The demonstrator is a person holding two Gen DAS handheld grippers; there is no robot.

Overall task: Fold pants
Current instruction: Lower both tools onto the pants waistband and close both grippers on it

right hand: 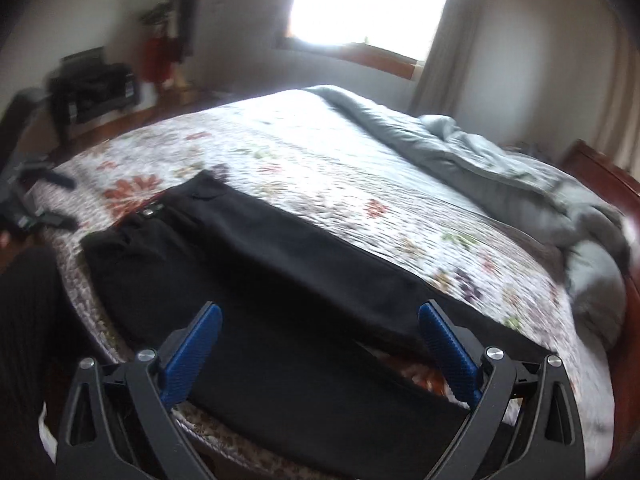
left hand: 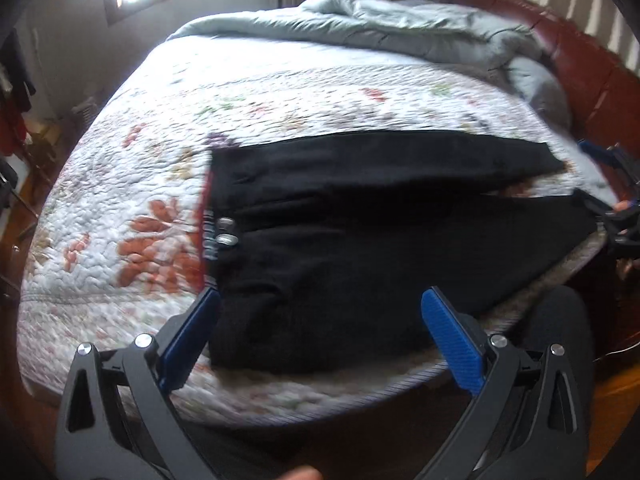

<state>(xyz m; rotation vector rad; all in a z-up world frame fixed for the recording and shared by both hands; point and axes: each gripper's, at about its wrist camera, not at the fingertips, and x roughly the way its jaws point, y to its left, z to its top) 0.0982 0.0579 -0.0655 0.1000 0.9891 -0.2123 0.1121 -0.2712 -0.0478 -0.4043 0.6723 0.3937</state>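
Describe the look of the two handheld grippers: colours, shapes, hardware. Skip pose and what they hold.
Both match. The left gripper and the right gripper each have two matte black, angular arms with triangular cut-outs and round silver pivot bolts. Their fingers carry flat, bright blue pads with a fine ridged texture. No cables or markings show.

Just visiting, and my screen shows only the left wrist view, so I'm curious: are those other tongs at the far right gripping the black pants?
Observer: No. The right tongs are wide open, gripping nothing.
Visitor: What's in front of them?
Observer: The near leg of the pants, running away toward the waistband.
Visitor: Anything beyond the bed I'm missing?
Observer: A dark boxy thing against the wall, too blurred to identify.
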